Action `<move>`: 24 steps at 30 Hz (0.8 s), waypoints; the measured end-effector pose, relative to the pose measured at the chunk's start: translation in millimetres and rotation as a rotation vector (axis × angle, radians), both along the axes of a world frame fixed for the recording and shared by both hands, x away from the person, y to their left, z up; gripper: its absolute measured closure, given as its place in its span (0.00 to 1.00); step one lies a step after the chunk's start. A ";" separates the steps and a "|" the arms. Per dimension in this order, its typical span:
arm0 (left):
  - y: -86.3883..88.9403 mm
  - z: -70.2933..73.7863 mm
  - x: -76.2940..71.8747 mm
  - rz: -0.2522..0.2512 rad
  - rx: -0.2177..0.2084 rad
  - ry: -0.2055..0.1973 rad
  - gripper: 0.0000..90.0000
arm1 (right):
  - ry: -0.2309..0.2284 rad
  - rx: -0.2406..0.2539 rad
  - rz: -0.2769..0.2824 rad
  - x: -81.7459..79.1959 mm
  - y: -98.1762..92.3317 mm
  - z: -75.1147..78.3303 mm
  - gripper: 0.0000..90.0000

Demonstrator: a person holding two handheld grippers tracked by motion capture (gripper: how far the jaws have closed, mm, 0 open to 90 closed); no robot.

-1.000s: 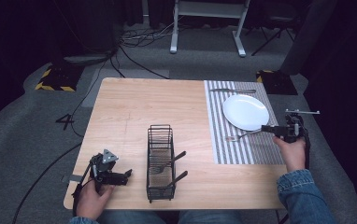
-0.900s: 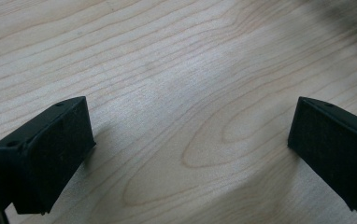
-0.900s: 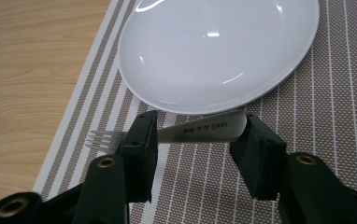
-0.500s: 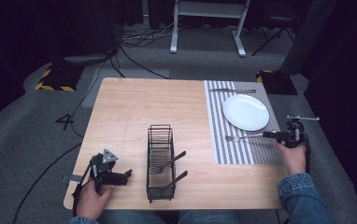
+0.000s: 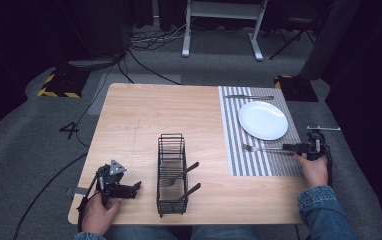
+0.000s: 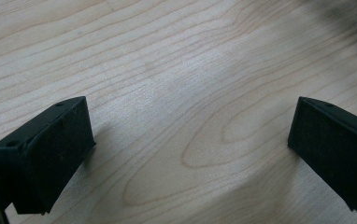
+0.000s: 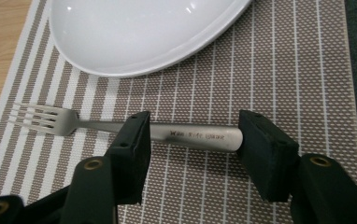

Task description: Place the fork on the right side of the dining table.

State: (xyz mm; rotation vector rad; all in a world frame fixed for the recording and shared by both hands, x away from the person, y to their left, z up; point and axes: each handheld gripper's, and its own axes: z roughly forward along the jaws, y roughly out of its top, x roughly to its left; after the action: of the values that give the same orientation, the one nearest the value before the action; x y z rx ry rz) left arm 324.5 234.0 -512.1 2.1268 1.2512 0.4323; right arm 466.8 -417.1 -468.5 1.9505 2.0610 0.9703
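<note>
The right tool [image 7: 193,135], jaws wide, straddles the fork [image 7: 120,125] laid beside the plate [image 7: 139,32] as a place setting; the left tool [image 6: 186,140] rests wide on the bare surface [image 6: 176,70].

I count one plate [image 5: 262,120], one fork [image 5: 264,148] and one knife [image 5: 249,97] on one striped placemat [image 5: 251,162], plus one wire caddy [image 5: 171,175].

Bright overhead light on the bench [image 5: 144,115] — dark surroundings; plate [image 7: 134,32] shows small glare spots, left gripper view's far corner blurs.
</note>
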 end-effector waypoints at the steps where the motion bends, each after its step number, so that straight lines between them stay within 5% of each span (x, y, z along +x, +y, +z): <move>1: 0.0 0.0 0.0 0.000 0.000 0.000 0.00 | 0.000 -0.003 -0.003 0.0 -1.2 -1.1 0.50; 14: 0.0 0.0 0.0 0.000 0.000 0.000 0.00 | -0.034 -0.003 0.017 -13.6 -0.9 3.7 0.48; 24: 0.0 0.0 0.0 0.000 0.000 0.000 0.00 | 0.008 -0.016 0.050 -20.2 16.4 -9.1 0.47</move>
State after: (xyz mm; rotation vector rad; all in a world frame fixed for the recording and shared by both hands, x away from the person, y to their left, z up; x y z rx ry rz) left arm 324.5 234.0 -512.1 2.1268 1.2511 0.4329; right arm 446.6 -400.7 -477.7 1.9070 2.1245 0.9550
